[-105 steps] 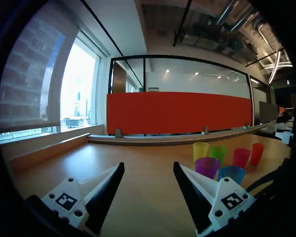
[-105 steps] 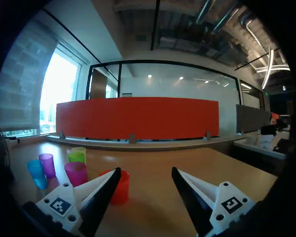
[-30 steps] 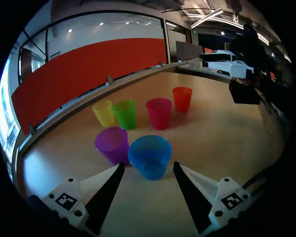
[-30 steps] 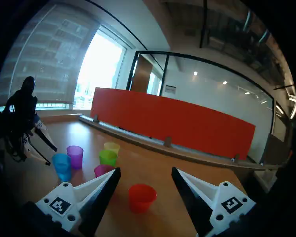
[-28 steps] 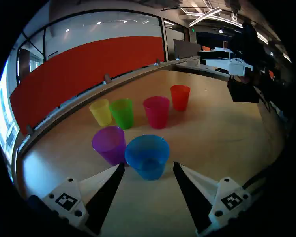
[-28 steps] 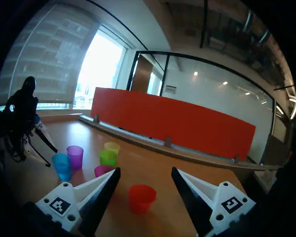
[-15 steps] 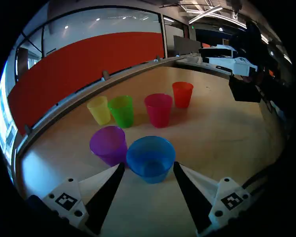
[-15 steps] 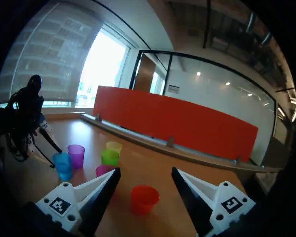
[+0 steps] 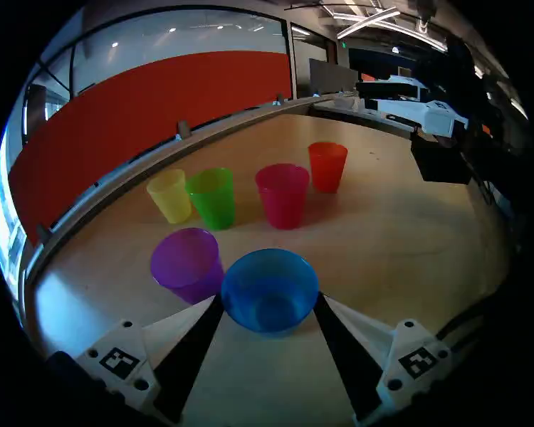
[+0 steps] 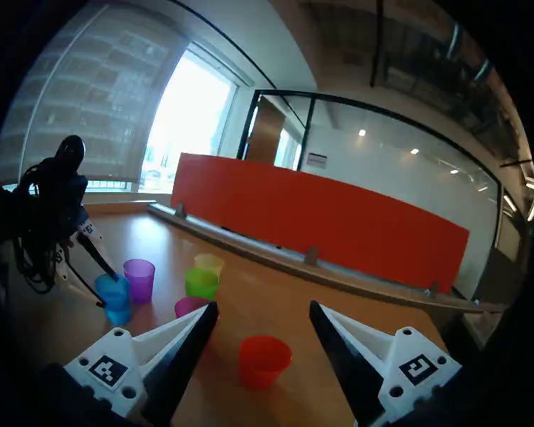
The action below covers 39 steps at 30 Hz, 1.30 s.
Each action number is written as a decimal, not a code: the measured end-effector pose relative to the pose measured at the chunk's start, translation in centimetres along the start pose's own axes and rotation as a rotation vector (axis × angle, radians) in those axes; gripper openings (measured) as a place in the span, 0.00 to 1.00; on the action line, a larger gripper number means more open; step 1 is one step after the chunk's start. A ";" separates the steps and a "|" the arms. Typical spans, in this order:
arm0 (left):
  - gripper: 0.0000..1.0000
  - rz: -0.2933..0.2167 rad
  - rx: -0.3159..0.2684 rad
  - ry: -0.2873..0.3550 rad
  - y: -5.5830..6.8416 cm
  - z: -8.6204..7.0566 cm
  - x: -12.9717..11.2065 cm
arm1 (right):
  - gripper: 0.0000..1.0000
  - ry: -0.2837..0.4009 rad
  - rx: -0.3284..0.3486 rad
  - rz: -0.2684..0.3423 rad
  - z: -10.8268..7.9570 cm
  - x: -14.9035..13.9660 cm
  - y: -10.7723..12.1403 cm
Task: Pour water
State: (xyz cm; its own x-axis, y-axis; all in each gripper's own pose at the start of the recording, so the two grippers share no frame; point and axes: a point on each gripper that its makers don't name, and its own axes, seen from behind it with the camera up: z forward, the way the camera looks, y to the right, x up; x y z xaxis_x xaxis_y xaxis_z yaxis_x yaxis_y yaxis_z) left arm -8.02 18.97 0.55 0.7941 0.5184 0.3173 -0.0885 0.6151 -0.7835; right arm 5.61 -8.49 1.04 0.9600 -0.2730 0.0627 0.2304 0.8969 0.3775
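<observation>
The wide wooden bench [image 9: 409,235] fills the lower half of the left gripper view. A long red wall [image 9: 146,107] runs across the upper left. The left gripper [image 9: 267,299] sits at the bottom with its fingers apart. The blue cup [image 9: 269,290] stands right between their tips (I cannot tell if they touch it). A purple cup [image 9: 185,263] stands just left of it. Higher up, in a row, stand a yellow cup [image 9: 169,196], a green cup [image 9: 211,197], a pink cup [image 9: 283,194] and an orange cup [image 9: 327,165].

In the right gripper view, the right gripper [image 10: 263,304] has its fingers apart too and holds nothing. The orange cup stands low in the middle, between them.
</observation>
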 end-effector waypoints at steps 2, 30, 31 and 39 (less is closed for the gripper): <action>0.92 0.002 0.001 0.000 -0.1 0.2 0.0 | 1.00 0.000 0.000 -0.001 0.0 0.0 0.0; 0.91 0.028 0.003 -0.001 0.1 1.4 0.5 | 1.00 -0.002 -0.002 0.000 -0.1 -0.8 0.2; 0.91 0.031 0.006 0.000 0.2 1.4 0.5 | 1.00 -0.002 -0.002 0.000 -0.1 -0.8 0.2; 0.91 0.039 0.008 0.000 0.4 1.3 0.5 | 1.00 0.000 0.002 0.002 -0.1 -0.8 0.1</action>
State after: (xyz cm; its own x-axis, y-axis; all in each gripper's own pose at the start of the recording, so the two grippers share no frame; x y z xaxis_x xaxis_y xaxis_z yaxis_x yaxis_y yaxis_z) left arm -8.45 20.21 1.11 0.7900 0.5422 0.2861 -0.1245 0.5988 -0.7912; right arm 4.86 -8.09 0.92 0.9603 -0.2715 0.0639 0.2283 0.8966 0.3794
